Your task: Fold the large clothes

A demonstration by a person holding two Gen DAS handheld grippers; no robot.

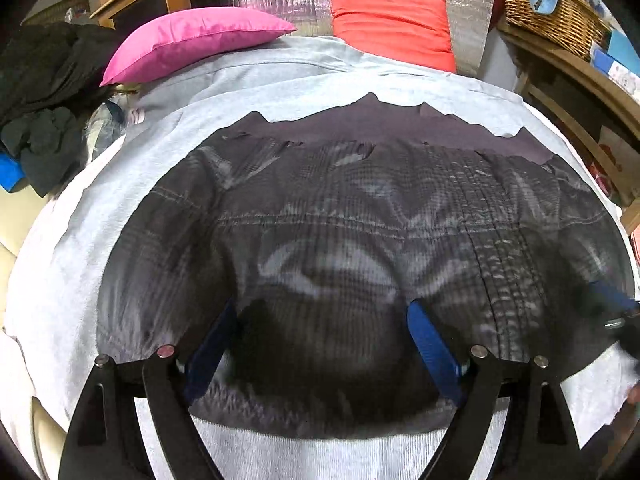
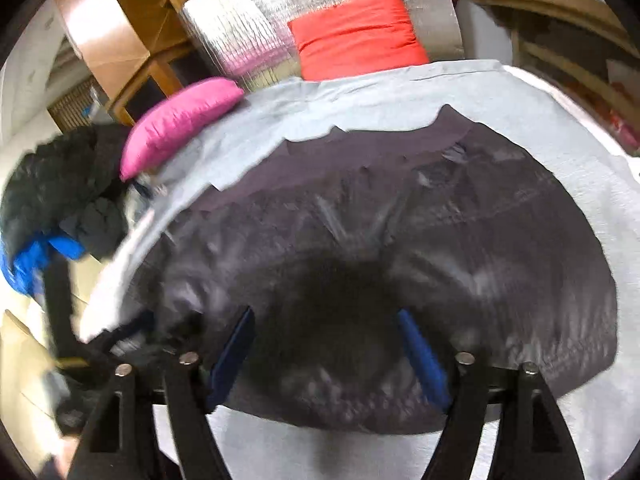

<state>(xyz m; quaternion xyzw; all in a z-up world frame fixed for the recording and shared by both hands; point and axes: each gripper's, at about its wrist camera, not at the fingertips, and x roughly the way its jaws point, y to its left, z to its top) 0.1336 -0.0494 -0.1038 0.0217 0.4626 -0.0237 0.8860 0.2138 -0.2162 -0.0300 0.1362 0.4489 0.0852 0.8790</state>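
A large dark checked garment (image 1: 340, 208) lies spread flat on a pale grey sheet (image 1: 80, 240), with a plain dark band along its far edge. My left gripper (image 1: 322, 312) hangs over the garment's near part, blue pads wide apart and nothing pinched between them. In the right wrist view the same garment (image 2: 400, 220) fills the middle, blurred. My right gripper (image 2: 325, 314) also stands open above the near hem, holding nothing. A blue finger of the right gripper shows at the right edge of the left wrist view (image 1: 612, 300).
A pink pillow (image 1: 192, 40) and a red pillow (image 1: 392, 20) lie at the far end against a silver foil panel. A heap of dark clothes (image 1: 48, 120) sits to the left. Wooden shelving (image 1: 580, 92) with a wicker basket (image 1: 560, 16) stands on the right.
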